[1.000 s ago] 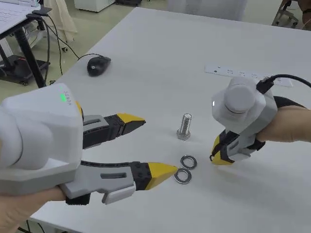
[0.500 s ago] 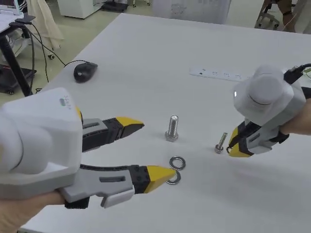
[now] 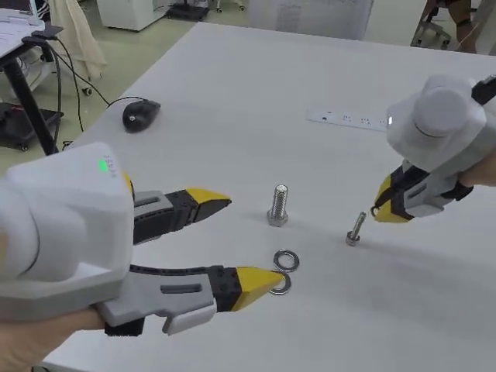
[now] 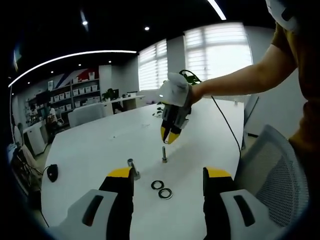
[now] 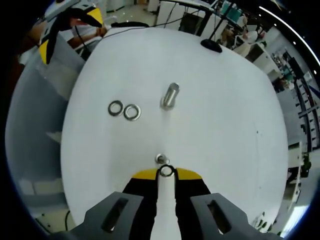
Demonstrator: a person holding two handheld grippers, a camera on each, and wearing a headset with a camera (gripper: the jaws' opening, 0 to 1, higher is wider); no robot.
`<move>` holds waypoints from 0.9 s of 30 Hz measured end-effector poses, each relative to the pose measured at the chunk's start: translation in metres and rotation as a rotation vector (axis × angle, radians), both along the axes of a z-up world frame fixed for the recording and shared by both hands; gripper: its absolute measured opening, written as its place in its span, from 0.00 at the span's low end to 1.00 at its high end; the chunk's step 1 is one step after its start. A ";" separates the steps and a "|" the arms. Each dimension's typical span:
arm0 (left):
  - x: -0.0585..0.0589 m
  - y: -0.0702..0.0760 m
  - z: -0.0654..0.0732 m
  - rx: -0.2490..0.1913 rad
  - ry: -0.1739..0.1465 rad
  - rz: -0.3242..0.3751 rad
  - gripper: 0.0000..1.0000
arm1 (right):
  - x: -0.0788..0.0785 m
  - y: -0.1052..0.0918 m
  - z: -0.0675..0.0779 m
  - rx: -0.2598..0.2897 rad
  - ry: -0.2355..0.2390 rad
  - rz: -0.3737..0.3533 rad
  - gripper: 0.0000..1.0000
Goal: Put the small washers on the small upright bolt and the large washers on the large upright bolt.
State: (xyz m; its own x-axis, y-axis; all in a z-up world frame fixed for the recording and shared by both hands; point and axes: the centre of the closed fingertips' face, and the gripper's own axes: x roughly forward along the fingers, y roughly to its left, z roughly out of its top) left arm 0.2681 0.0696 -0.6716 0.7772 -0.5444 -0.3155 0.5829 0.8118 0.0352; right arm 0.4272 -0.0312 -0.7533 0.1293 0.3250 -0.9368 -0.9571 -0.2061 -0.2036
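A large bolt [image 3: 279, 205] stands upright mid-table, and a small bolt [image 3: 355, 229] stands to its right. Two large washers [image 3: 286, 259] [image 3: 280, 284] lie flat in front of the large bolt. My right gripper [image 3: 386, 211] hovers just above and right of the small bolt. In the right gripper view, that gripper [image 5: 166, 175] is shut on a small washer [image 5: 166, 171], right over the small bolt [image 5: 160, 159]. My left gripper [image 3: 236, 240] is open near the front edge, and its lower fingertip [image 3: 260, 279] lies next to the nearer large washer [image 4: 165, 193].
A black mouse [image 3: 141, 115] with its cable lies at the table's far left, and a white power strip [image 3: 349, 120] lies at the back right. The table's left edge drops to the floor. A mesh chair [image 4: 272, 165] stands beside the table.
My right gripper has lifted up and to the right, uncovering the small bolt it was hiding. The left gripper has stayed open in place. The head camera has shifted.
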 end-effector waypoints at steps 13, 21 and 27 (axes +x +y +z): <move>0.003 0.004 -0.002 -0.003 0.005 0.009 0.55 | -0.001 0.008 -0.010 -0.030 0.023 0.032 0.12; 0.004 0.003 -0.003 -0.006 0.007 0.006 0.55 | -0.002 0.008 -0.018 -0.051 0.027 0.042 0.12; 0.003 0.005 -0.005 -0.004 0.013 0.013 0.55 | -0.001 0.007 -0.030 -0.063 0.035 0.054 0.12</move>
